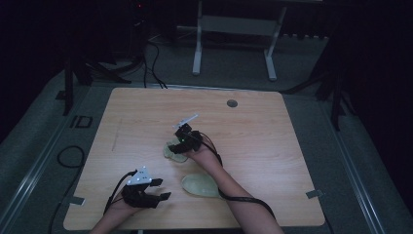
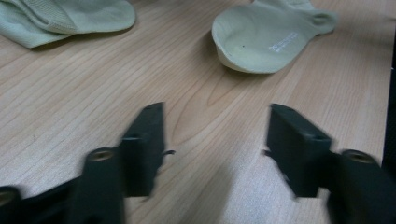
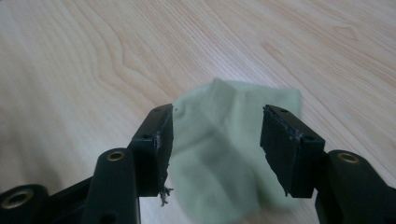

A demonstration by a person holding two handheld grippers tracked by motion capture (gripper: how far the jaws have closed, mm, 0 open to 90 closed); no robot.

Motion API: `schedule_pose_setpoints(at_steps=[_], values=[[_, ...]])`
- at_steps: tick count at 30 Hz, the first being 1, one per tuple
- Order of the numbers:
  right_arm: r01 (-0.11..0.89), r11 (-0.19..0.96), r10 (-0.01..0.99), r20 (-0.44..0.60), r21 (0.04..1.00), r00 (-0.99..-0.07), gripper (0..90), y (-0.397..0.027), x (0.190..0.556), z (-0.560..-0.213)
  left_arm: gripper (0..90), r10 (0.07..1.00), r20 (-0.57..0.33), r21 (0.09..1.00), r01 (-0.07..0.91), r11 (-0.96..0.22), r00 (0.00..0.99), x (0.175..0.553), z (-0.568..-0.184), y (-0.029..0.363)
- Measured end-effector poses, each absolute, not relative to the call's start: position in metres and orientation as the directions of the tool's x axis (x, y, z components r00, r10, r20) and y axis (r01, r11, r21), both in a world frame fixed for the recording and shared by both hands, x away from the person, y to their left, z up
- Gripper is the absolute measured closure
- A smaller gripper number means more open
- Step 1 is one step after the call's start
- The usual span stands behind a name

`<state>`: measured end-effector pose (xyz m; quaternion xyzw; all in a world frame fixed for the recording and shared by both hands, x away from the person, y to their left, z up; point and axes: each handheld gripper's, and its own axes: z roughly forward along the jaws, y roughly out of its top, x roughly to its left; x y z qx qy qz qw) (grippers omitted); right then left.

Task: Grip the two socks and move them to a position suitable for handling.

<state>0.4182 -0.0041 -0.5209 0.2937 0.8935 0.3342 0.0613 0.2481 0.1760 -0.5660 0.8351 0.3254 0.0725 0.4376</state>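
Right gripper view looks down past wide, empty jaws of the right gripper (image 3: 215, 140) onto the far sock (image 3: 224, 158), beyond the near sock (image 1: 200, 185). Likely step: reaching to pick; next, lower and close. The left gripper (image 2: 215, 149) idles, wide, before the near sock.

One camera looks down and forward from above my side of the bench (image 1: 146, 112). Two more ride close behind my fingers, skimming the wood; each shares a pale sock (image 3: 224, 154) with the overhead view.
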Motion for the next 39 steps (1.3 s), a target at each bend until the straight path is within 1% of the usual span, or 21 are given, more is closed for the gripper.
schedule_pose_setpoints(at_steps=[1,2,3,4,5,6,10,11,12,13,14,15,16,17,19,22,27,31,34,37,39], values=[[0.484,0.604,0.566,0.087,0.633,-0.820,43.8,-0.004,0.418,-0.521,31.7,0.607,-0.164,0.778,0.480,-0.405,0.778,0.248,-0.566,0.176],[0.492,0.608,0.567,0.094,0.623,-0.819,42.4,0.006,0.422,-0.527,27.0,0.608,-0.165,0.778,0.482,-0.404,0.777,0.248,-0.566,0.175],[0.492,0.608,0.567,0.094,0.623,-0.819,42.4,0.006,0.422,-0.527,27.0,0.602,-0.168,0.778,0.480,-0.405,0.781,0.248,-0.566,0.175],[0.506,0.610,0.574,0.099,0.611,-0.813,42.1,0.014,0.425,-0.533,17.6,0.603,-0.168,0.777,0.481,-0.406,0.780,0.248,-0.566,0.174],[0.506,0.610,0.574,0.099,0.611,-0.813,42.1,0.014,0.425,-0.533,17.6,0.601,-0.165,0.777,0.478,-0.409,0.782,0.248,-0.565,0.173],[0.507,0.620,0.585,0.077,0.598,-0.807,42.1,0.021,0.426,-0.539,13.8,0.601,-0.166,0.781,0.476,-0.405,0.782,0.248,-0.565,0.173],[0.518,0.631,0.597,0.064,0.577,-0.799,44.3,0.027,0.429,-0.548,13.7,0.630,-0.156,0.792,0.478,-0.380,0.761,0.248,-0.564,0.176],[0.501,0.644,0.611,0.006,0.579,-0.792,51.2,0.030,0.428,-0.550,13.8,0.635,-0.157,0.796,0.478,-0.373,0.757,0.249,-0.563,0.177],[0.493,0.651,0.611,-0.014,0.577,-0.791,55.9,0.031,0.427,-0.550,13.8,0.641,-0.156,0.800,0.477,-0.365,0.752,0.249,-0.563,0.178],[0.493,0.651,0.611,-0.014,0.577,-0.791,55.9,0.031,0.427,-0.550,13.8,0.652,-0.150,0.805,0.475,-0.356,0.743,0.249,-0.563,0.180],[0.474,0.664,0.612,-0.056,0.578,-0.789,62.5,0.032,0.426,-0.551,13.8,0.658,-0.148,0.810,0.472,-0.349,0.739,0.249,-0.562,0.181],[0.476,0.662,0.615,-0.056,0.579,-0.787,71.5,0.031,0.426,-0.551,13.8,0.661,-0.153,0.815,0.472,-0.336,0.735,0.249,-0.562,0.183],[0.476,0.662,0.615,-0.056,0.579,-0.787,71.5,0.031,0.426,-0.551,13.8,0.670,-0.154,0.820,0.473,-0.324,0.726,0.249,-0.561,0.184],[0.474,0.662,0.619,-0.067,0.580,-0.783,76.9,0.031,0.426,-0.550,13.7,0.675,-0.158,0.821,0.475,-0.315,0.721,0.250,-0.561,0.185],[0.492,0.648,0.628,-0.042,0.581,-0.777,81.0,0.027,0.429,-0.550,13.6,0.687,-0.173,0.824,0.486,-0.292,0.706,0.251,-0.562,0.187],[0.493,0.647,0.630,-0.043,0.582,-0.775,81.6,0.025,0.430,-0.547,13.6,0.692,-0.165,0.825,0.483,-0.294,0.703,0.251,-0.562,0.188],[0.488,0.619,0.634,-0.025,0.615,-0.773,81.9,0.011,0.428,-0.525,13.6,0.694,-0.173,0.824,0.489,-0.287,0.699,0.252,-0.563,0.189],[0.474,0.596,0.654,-0.049,0.648,-0.755,81.8,-0.012,0.425,-0.497,13.7,0.705,-0.181,0.825,0.496,-0.270,0.685,0.253,-0.563,0.190],[0.468,0.591,0.662,-0.064,0.658,-0.746,81.8,-0.023,0.424,-0.488,13.7,0.711,-0.188,0.828,0.499,-0.257,0.677,0.254,-0.562,0.191],[0.481,0.561,0.691,-0.060,0.673,-0.721,81.9,-0.050,0.422,-0.475,14.0,0.712,-0.189,0.825,0.502,-0.258,0.676,0.254,-0.563,0.191],[0.494,0.546,0.703,-0.050,0.677,-0.709,81.8,-0.056,0.421,-0.473,14.0,0.714,-0.189,0.823,0.506,-0.260,0.675,0.255,-0.564,0.190]])
